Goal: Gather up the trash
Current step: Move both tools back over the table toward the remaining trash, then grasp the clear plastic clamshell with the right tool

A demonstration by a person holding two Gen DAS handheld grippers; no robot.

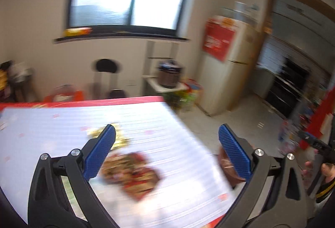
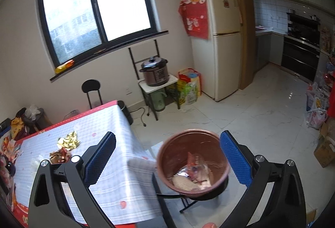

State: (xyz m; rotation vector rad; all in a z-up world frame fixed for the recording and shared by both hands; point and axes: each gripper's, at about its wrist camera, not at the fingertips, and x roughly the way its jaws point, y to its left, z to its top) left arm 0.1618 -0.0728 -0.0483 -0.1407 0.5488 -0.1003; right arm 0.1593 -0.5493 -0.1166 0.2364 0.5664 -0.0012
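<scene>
- Right wrist view: the brown bin (image 2: 192, 162) stands on the floor just off the worktop (image 2: 117, 175) corner, at about 5 o'clock; inside lie a clear crumpled wrapper (image 2: 195, 167) and a pale wad (image 2: 184, 183).
- The right gripper (image 2: 167, 162) is spread wide, pinching nothing, with the bin seen between its fingers.
- Gold foil scraps (image 2: 69, 140) and red-brown wrappers (image 2: 60, 154) lie on the worktop at 9 o'clock.
- Left wrist view, blurred: the left gripper (image 1: 167, 152) is spread fully, empty, above the wrappers.

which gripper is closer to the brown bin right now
Right. The right gripper hangs just above the brown bin beside the table; the left gripper is open over the table, bin at its right edge.
</scene>
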